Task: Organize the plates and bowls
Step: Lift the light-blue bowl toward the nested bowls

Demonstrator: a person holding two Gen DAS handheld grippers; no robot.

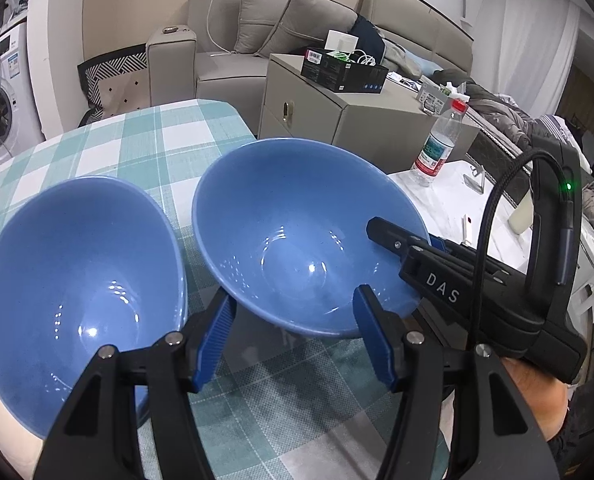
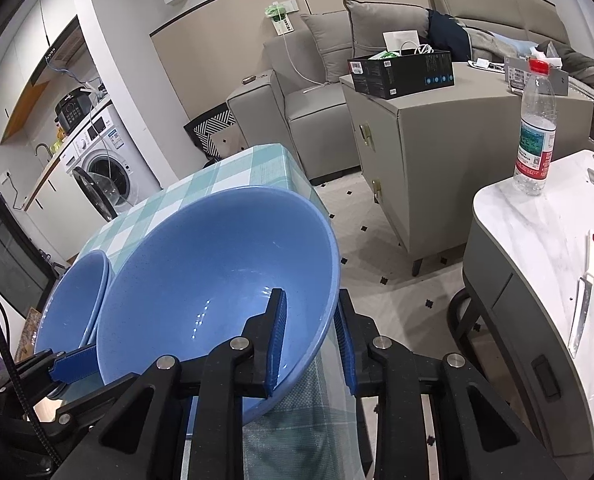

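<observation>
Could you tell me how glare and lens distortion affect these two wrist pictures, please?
Left wrist view: small white highlights dot the glossy blue ceramic bowl held by the right gripper, and fisheye curvature bends the checked teal tablecloth. Right wrist view: similar specks of glare inside that bowl; walls bow, corners go black.

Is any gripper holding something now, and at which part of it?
The right gripper holds the right blue bowl by its near rim, one finger inside, one outside. The left gripper is open and holds nothing.

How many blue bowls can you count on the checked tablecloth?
2. One bowl sits at the table's right edge, its rim between the right gripper fingers; the other bowl sits to its left. No others show.
</observation>
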